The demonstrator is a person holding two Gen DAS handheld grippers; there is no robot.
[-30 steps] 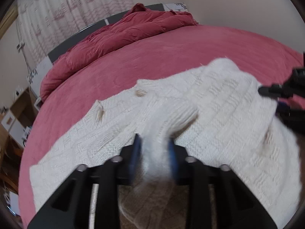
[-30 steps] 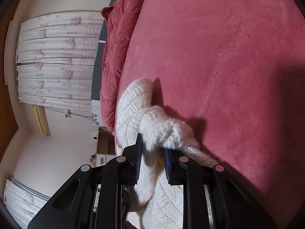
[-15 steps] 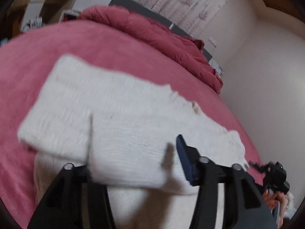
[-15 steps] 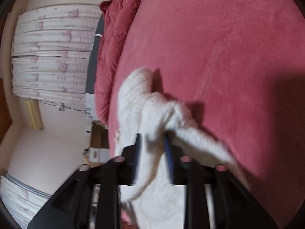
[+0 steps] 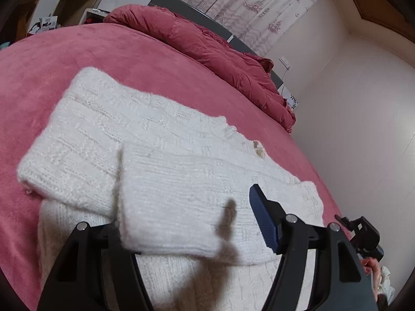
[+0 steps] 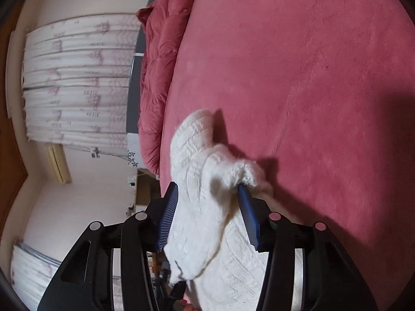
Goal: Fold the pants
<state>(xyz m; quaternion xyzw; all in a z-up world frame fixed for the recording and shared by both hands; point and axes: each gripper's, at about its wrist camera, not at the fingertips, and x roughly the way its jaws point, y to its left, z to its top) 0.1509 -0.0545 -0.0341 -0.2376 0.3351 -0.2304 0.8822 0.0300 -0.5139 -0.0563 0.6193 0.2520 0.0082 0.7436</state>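
Right wrist: curtain [image 6: 77,83] (left: folded garment [image 5: 155,160]).

White knit pants [image 5: 160,155], pink-red bedspread [image 5: 64,51], blue-padded black hand-held gripper [image 6: 207,215].

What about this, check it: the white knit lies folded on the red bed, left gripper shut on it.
Wrong: the left gripper is open, spread wide over the white knit, per the left wrist view. The knit does lie folded on the red bed.

two close wrist views over one bed [image 5: 181,59] (right rolled sideways)
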